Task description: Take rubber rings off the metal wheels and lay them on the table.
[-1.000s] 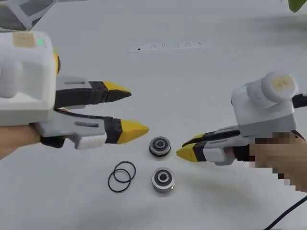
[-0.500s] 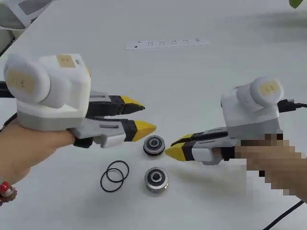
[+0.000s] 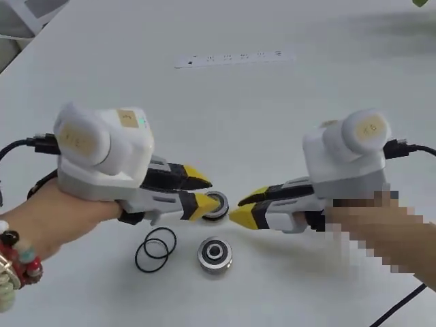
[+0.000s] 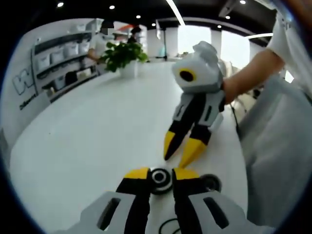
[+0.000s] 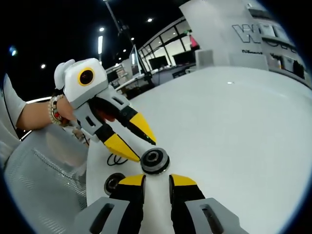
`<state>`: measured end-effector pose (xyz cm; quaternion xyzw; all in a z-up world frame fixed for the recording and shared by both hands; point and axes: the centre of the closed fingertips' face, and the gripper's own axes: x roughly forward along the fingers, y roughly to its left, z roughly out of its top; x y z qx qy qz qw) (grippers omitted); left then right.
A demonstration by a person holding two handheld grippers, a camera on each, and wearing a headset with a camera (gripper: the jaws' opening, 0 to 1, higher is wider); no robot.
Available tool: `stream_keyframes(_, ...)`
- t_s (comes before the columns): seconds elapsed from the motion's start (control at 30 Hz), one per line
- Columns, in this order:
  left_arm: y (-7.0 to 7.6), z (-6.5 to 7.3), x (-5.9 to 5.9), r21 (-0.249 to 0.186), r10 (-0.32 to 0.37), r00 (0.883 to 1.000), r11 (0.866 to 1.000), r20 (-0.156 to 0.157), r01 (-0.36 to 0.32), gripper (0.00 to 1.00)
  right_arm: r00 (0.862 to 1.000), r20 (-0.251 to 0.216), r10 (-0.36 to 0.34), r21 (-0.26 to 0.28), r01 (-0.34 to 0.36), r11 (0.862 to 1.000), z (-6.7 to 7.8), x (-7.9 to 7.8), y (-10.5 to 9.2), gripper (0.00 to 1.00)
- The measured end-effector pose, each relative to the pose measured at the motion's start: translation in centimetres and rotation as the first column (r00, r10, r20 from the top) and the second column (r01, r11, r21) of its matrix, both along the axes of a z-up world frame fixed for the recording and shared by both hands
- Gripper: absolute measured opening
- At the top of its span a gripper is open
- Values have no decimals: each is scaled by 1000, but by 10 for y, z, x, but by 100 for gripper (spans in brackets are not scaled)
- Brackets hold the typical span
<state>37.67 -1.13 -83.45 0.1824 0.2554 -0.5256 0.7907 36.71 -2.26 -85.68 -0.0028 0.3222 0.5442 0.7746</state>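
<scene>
Two metal wheels lie on the white table (image 3: 286, 102). The near wheel (image 3: 214, 255) is bare-looking. The far wheel (image 3: 221, 204) carries a dark rim and sits at the tips of my left gripper (image 3: 206, 192). In the left gripper view that wheel (image 4: 160, 178) lies between the yellow tips of my left gripper (image 4: 161, 174), whose jaws stand narrowly open on either side of it. My right gripper (image 3: 242, 206) points at the wheel from the right, slightly open and holding nothing. Its own view shows the wheel (image 5: 155, 161) just ahead of its tips (image 5: 157, 180). Two loose rubber rings (image 3: 154, 248) lie overlapping at the front left.
A white power strip (image 3: 235, 58) lies far back on the table. A black cable (image 3: 402, 306) runs off the front right corner. A potted plant (image 4: 122, 56) and shelves stand beyond the table's far end in the left gripper view.
My left gripper has come down and right to the far wheel, and its jaws have narrowed from wide open. My right gripper has edged left toward the wheel. The head camera has shifted too.
</scene>
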Motion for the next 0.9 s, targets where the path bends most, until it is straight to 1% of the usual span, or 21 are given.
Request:
stream_keyframes(0.1, 1, -7, 1, 17, 5, 1000, 1000, -13, -5, 18, 1000, 23, 5, -2, -5, 1000, 2, 1, 2, 19)
stream_keyframes(0.13, 2, -9, 1, 24, 8, 1000, 1000, -18, -8, 18, 999, 38, 7, -1, -7, 1000, 3, 2, 4, 21)
stream_keyframes(0.2, 4, -10, 2, 29, 17, 1000, 999, -18, -17, 17, 998, 57, 17, -3, -17, 1000, 5, 1, 7, 22)
stream_keyframes(0.3, 6, -13, 1, 37, 22, 999, 999, -32, -21, 17, 995, 90, 42, -19, -41, 999, 5, 0, 11, 22)
stream_keyframes(0.33, 6, -13, 1, 30, 22, 999, 999, -30, -22, 16, 994, 98, 49, -28, -47, 999, 4, 0, 12, 23)
stream_keyframes(0.37, 6, -13, 1, 18, 29, 999, 999, -43, -28, 16, 992, 111, 60, -39, -56, 998, 3, 0, 14, 23)
stream_keyframes(0.43, 5, -13, 1, 4, 37, 998, 999, -54, -37, 15, 988, 129, 81, -62, -73, 995, 0, -2, 16, 24)
stream_keyframes(0.47, 6, -13, 2, 6, 38, 998, 999, -49, -38, 14, 988, 136, 75, -58, -67, 996, 1, -1, 18, 24)
stream_keyframes(0.57, 6, -13, 1, 2, 42, 998, 999, -47, -42, 14, 984, 155, 92, -76, -81, 994, -1, 1, 18, 24)
stream_keyframes(0.73, 6, -13, -1, -6, 54, 997, 999, -58, -54, 14, 979, 173, 107, -93, -92, 991, -3, 4, 18, 22)
stream_keyframes(0.77, 6, -13, -1, -4, 53, 997, 999, -57, -53, 14, 979, 173, 107, -93, -92, 991, -3, 3, 18, 22)
stream_keyframes(0.8, 6, -13, -2, -4, 57, 997, 998, -59, -57, 14, 978, 171, 121, -90, -107, 990, -3, 1, 19, 20)
stream_keyframes(0.9, 5, -13, -4, 0, 56, 997, 998, -56, -56, 14, 972, 192, 135, -98, -118, 988, -3, 0, 17, 19)
